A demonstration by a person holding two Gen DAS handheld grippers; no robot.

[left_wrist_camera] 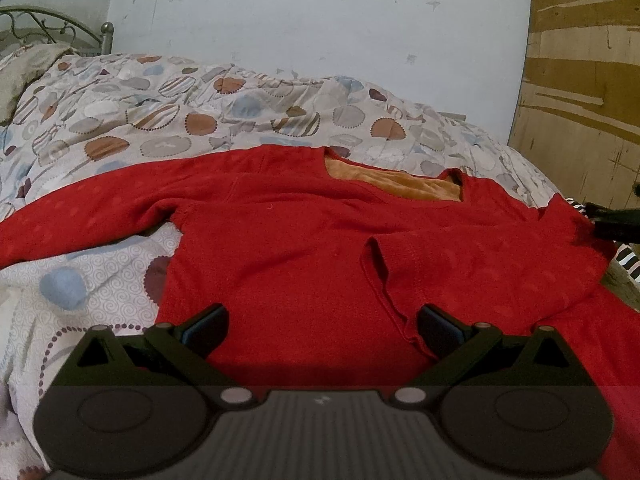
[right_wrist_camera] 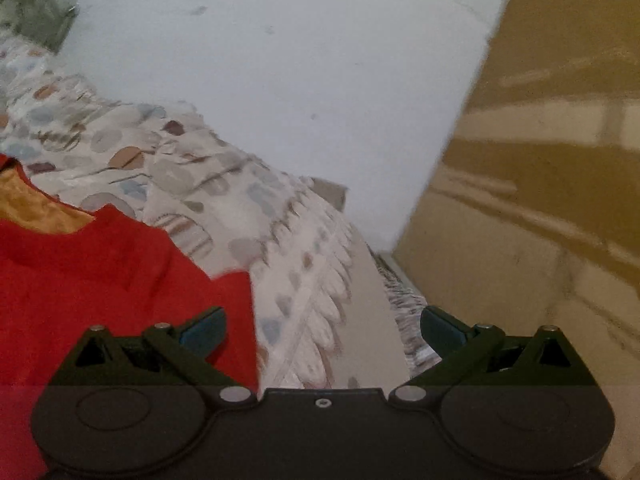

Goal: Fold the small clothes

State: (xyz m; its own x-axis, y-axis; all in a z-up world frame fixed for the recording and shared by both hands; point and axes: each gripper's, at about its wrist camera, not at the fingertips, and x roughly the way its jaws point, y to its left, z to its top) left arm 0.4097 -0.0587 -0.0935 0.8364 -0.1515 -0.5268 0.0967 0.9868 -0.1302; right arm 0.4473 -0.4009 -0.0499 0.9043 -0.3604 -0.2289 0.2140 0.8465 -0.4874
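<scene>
A red sweater (left_wrist_camera: 304,248) lies flat on a bed, on top of a quilt (left_wrist_camera: 168,112) with round spots in blue, brown and grey. Its neck hole points away from the left camera, toward the pale wall (left_wrist_camera: 320,20), and its bottom edge is close to that camera, so it runs long from near to far. An orange lining (left_wrist_camera: 392,188) shows inside the neck. One sleeve (left_wrist_camera: 80,216) stretches out flat to the left across the quilt. The other sleeve (left_wrist_camera: 460,256) is folded in over the body, with its cuff lying near the middle. The left gripper (left_wrist_camera: 323,330) sits low over the bottom part of the sweater with its two fingers wide apart. Nothing is between them, and I cannot tell if they touch the cloth. The right gripper (right_wrist_camera: 323,330) is at the right edge of the sweater (right_wrist_camera: 100,276), also spread wide and holding nothing. Its left finger (right_wrist_camera: 206,330) is over the red cloth and its other finger (right_wrist_camera: 442,330) is over the edge of the bed. The right view is blurry. A brown wooden board (right_wrist_camera: 540,180) stands to the right of the bed, next to the wall.
</scene>
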